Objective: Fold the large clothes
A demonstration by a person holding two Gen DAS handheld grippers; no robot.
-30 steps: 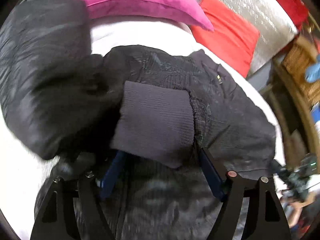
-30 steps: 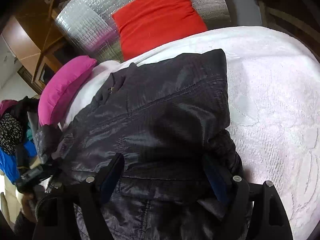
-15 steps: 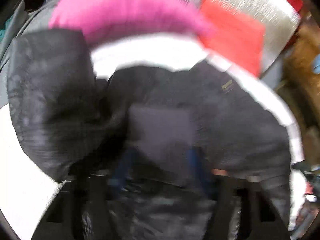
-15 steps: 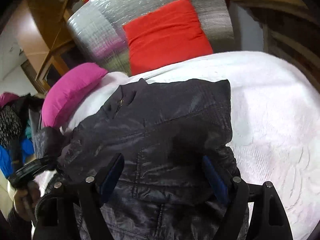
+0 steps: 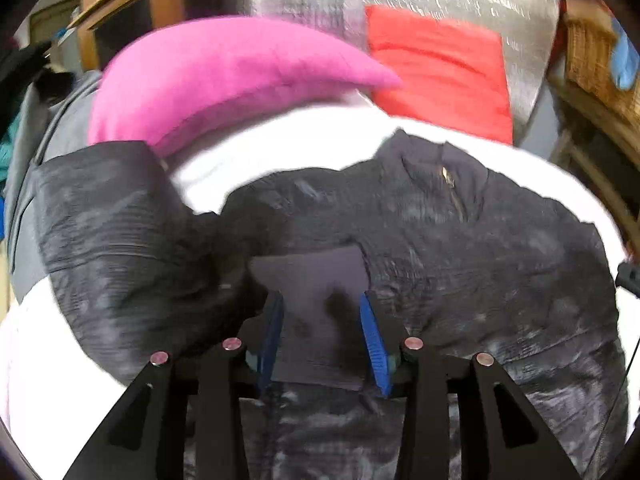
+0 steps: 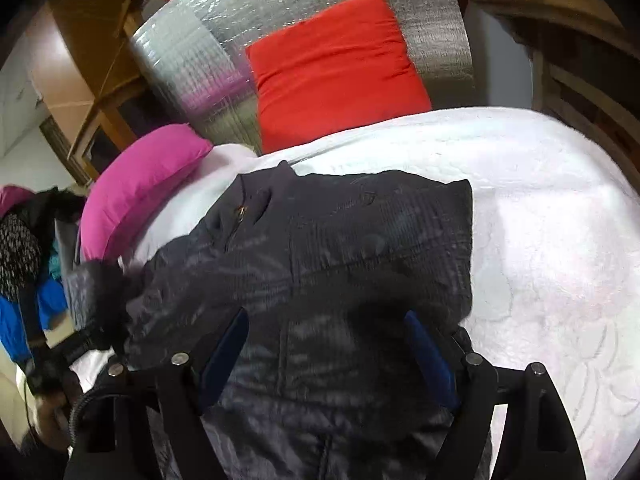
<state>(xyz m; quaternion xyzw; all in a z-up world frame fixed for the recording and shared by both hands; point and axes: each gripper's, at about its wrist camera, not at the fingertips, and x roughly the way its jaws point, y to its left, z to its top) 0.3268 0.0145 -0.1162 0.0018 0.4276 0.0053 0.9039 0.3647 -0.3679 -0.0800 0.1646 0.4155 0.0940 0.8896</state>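
A large black quilted jacket (image 5: pixel 460 248) lies on a white bed cover (image 5: pixel 280 148), collar and zip toward the pillows. In the left wrist view my left gripper (image 5: pixel 320 304) has its blue fingers (image 5: pixel 372 340) closed in around the ribbed grey sleeve cuff (image 5: pixel 316 276), gripping it over the jacket's front. The left sleeve (image 5: pixel 108 240) bulges at the left. In the right wrist view the jacket (image 6: pixel 360 240) lies folded in on its right side. My right gripper (image 6: pixel 326 320) is open wide, its blue fingers (image 6: pixel 428 356) hovering over the jacket's lower body.
A pink pillow (image 5: pixel 224 76) and a red pillow (image 5: pixel 440 68) lie at the head of the bed against a silver foil board (image 6: pixel 320 8). The bare bed cover (image 6: pixel 560 240) spreads right of the jacket. A clothes pile (image 6: pixel 24 248) sits left, wooden furniture behind.
My left gripper has narrowed onto the sleeve cuff and pulled back, so more of the pillows shows. My right gripper has drawn back and up and stays open.
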